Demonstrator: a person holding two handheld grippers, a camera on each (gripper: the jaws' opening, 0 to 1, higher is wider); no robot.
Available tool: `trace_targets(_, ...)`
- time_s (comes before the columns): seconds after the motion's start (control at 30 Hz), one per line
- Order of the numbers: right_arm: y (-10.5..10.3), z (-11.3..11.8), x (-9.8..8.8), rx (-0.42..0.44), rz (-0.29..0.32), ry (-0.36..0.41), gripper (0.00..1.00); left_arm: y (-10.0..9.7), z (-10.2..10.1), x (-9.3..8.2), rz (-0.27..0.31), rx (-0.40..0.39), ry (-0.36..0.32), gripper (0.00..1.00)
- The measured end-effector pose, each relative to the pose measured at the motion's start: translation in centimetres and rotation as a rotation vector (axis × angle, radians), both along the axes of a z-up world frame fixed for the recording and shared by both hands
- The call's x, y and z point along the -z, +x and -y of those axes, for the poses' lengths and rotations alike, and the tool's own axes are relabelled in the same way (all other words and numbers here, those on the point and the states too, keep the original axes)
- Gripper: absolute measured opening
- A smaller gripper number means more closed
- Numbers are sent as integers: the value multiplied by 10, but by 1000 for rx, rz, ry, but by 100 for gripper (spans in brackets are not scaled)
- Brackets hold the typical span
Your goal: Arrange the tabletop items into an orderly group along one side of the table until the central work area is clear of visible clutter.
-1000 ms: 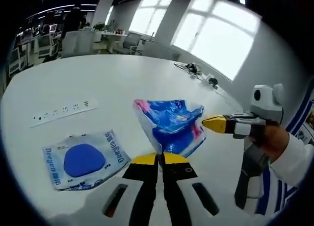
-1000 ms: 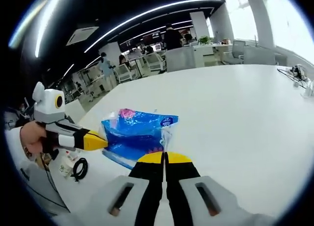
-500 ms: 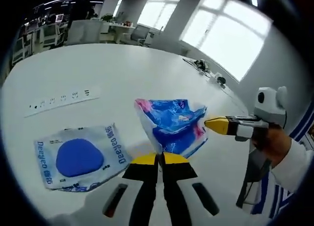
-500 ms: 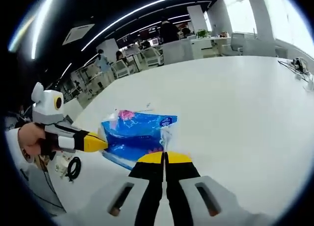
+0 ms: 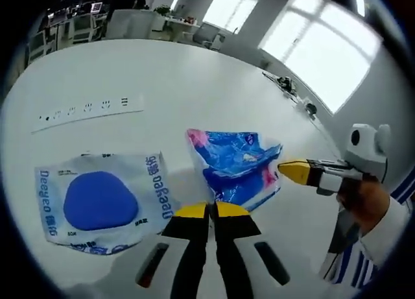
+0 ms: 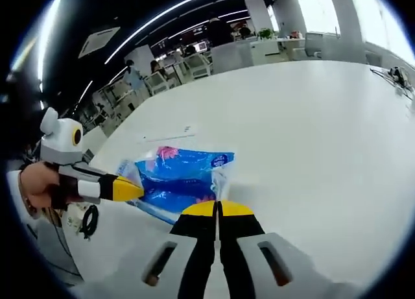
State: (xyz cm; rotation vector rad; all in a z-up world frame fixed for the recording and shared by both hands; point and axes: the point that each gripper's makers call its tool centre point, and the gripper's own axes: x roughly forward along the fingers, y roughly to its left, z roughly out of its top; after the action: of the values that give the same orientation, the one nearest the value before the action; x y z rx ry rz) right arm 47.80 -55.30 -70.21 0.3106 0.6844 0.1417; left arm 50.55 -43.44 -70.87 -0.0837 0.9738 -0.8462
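Note:
A blue and pink plastic packet [image 5: 233, 166] hangs above the white table [image 5: 149, 78], held by both grippers. My left gripper [image 5: 212, 211] is shut on its near edge. My right gripper [image 5: 288, 170] comes in from the right and is shut on the packet's other corner. In the right gripper view the same packet [image 6: 178, 179] sits between my right gripper [image 6: 217, 210], shut on its edge, and my left gripper [image 6: 126, 190], coming in from the left. A white packet with a blue oval [image 5: 100, 200] lies flat on the table, to the left.
A white power strip [image 5: 87, 111] lies farther out on the table. Cables and small devices [image 5: 288, 95] sit at the far edge near the windows. A black cable [image 6: 87, 221] lies off the table's side. Desks and chairs fill the room behind.
Both views have tipped down toward the table. The blue and pink packet stays stretched between both shut grippers. In the left gripper view the white packet looks bigger and nearer.

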Motion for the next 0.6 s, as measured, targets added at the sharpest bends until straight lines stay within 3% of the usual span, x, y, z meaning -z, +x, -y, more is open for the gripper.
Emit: trace_targets(0.6,9,4,27,7,-38,38,0,12,7,27,-61,-47,48,0)
